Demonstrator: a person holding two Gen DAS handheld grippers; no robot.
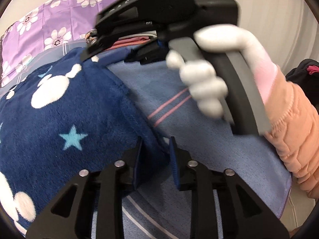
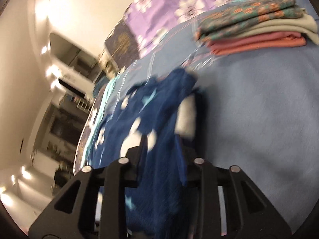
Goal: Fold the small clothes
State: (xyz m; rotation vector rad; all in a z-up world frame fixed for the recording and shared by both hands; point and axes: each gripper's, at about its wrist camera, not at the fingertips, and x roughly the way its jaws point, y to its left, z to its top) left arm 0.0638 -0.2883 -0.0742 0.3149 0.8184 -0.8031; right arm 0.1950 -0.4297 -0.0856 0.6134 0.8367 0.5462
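Fleece garment (image 1: 59, 107), navy with white blobs and a pale blue star, spread on blue bedcover (image 1: 209, 143); one edge bunched up between both tools. Left tool (image 1: 155, 155): narrow gap between fingers, navy fabric edge lying in that gap against left pad; pinch or mere contact cannot be told. Right tool (image 2: 161, 145): navy fleece draped through gap and down over linkage, apparently pinched; view motion-blurred. Right tool also seen from left wrist camera, gripped by white-gloved hand (image 1: 201, 83) with peach quilted sleeve (image 1: 289, 131), tip resting at far edge of garment. Stack of folded clothes (image 2: 257, 27) (floral print, grey, pink, coral) farther back on bed, well apart from garment. Purple flowered sheet (image 1: 49, 25) beyond bedcover. Dark clothing (image 1: 301, 73) at right edge, behind sleeve.
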